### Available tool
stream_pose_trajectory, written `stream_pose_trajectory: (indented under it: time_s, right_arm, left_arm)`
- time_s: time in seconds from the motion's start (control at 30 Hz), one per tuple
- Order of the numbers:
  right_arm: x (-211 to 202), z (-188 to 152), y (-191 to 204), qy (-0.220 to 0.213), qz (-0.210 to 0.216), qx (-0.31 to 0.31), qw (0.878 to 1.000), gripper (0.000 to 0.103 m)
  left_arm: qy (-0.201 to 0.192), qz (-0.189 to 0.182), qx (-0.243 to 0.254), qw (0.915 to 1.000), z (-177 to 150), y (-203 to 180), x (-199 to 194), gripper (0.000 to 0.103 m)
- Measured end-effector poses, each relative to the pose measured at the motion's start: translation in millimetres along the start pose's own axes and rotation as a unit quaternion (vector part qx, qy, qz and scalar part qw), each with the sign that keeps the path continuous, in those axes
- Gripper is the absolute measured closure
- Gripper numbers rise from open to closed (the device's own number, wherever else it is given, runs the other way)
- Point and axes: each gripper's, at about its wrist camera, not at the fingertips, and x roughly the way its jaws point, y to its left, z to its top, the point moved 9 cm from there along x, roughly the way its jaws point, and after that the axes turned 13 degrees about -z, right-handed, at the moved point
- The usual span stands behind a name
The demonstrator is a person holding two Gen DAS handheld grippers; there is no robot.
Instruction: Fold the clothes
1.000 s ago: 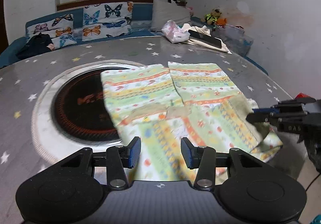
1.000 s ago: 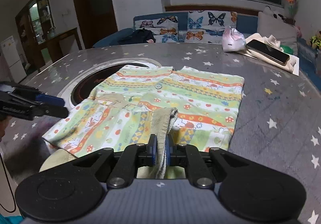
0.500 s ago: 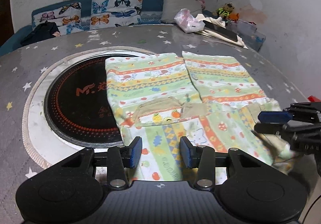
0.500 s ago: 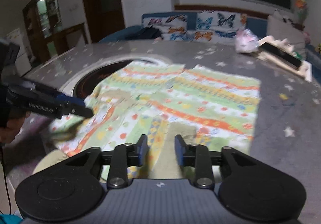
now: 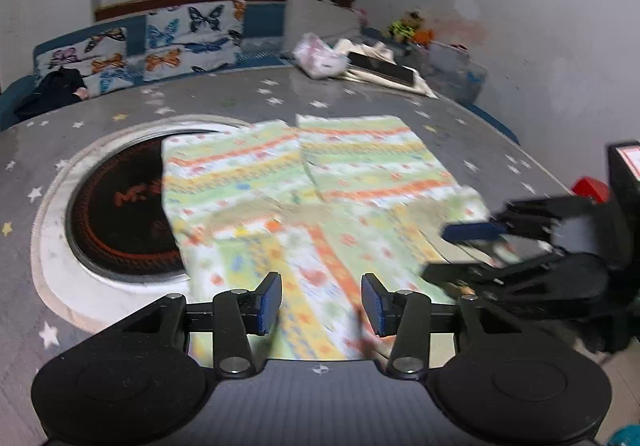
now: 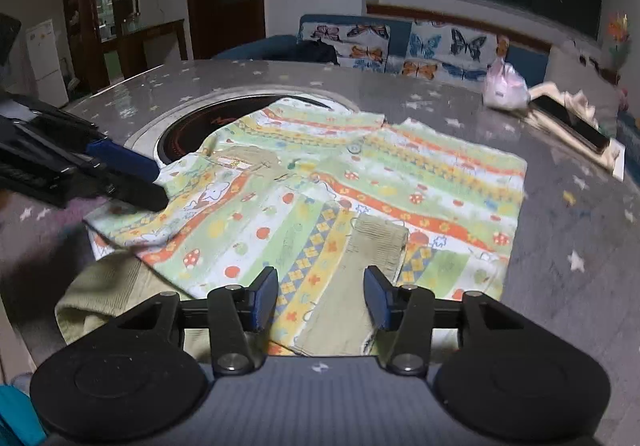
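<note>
Child's printed garment, pale green and white with orange bands, mushrooms and cartoon animals, lies spread flat near the front edge of a grey star-patterned table; its far left corner overlaps a round black cooktop set into the table within a pale ring. Both sleeves are folded inward across the body; one ribbed beige cuff rests on the front of the garment, and a second beige ribbed part hangs at the near left edge, over the table's rim. Left tongs: jaws parted and opening, blue pads clear of the cloth, the garment's lower hem showing between them but not pinched. Right tongs: jaws parted and opening, the beige cuff lying between the pads without being pressed. Each tongs appears from the side in the other's view, hovering just beside the garment's outer edge. Far side of the table: a pink plastic bag, a dark phone lying on a cream cloth. Behind the table: a blue sofa with butterfly-print cushions, a dark garment on its left end, small plush toys by the wall. The left view is motion-blurred.
</note>
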Motion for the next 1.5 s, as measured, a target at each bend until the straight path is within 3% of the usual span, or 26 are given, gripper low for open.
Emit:
stream_pose_trajectory:
  time_s: [0.27, 0.5, 0.53, 0.67, 0.8, 1.0, 1.2, 1.3, 1.4, 1.5]
  right_arm:
    - [-29, -4, 4, -0.012, 0.005, -0.034, 0.999, 0.048]
    - [-49, -18, 0, -0.010, -0.004, -0.054, 0.999, 0.048]
    - [-52, -20, -1, -0.011, -0.005, -0.058, 0.998, 0.047]
    - [-63, -27, -1, -0.013, -0.010, -0.079, 0.997, 0.045]
    - [-68, -38, 2, -0.009, -0.008, -0.104, 0.995, 0.042]
    - [-70, -51, 17, -0.020, 0.004, -0.146, 0.989, 0.038]
    - [-60, -36, 29, -0.056, 0.012, -0.144, 0.988, 0.038]
    - [-49, -22, 34, -0.064, 0.029, -0.122, 0.990, 0.045]
    - [-36, -9, 36, -0.048, 0.052, -0.092, 0.993, 0.070]
    - [-29, 4, 27, -0.033, 0.076, -0.050, 0.995, 0.079]
  left_arm:
    - [0.034, 0.012, -0.032, 0.9988, -34, -16, -23, 0.048]
    - [0.059, -0.016, -0.057, 0.9965, -49, -29, -17, 0.051]
    - [0.061, -0.021, -0.057, 0.9962, -50, -32, -15, 0.052]
    - [0.069, -0.038, -0.057, 0.9953, -53, -40, -9, 0.078]
    - [0.057, -0.048, -0.053, 0.9958, -46, -42, -12, 0.088]
    - [0.019, -0.062, -0.045, 0.9969, -7, -39, -21, 0.090]
    - [0.012, -0.083, -0.043, 0.9955, 22, -34, -12, 0.091]
    - [0.014, -0.084, -0.039, 0.9956, 28, -30, -7, 0.091]
    - [0.012, -0.086, -0.034, 0.9956, 27, -24, -11, 0.086]
    - [0.002, -0.083, -0.013, 0.9965, 23, -18, -24, 0.071]
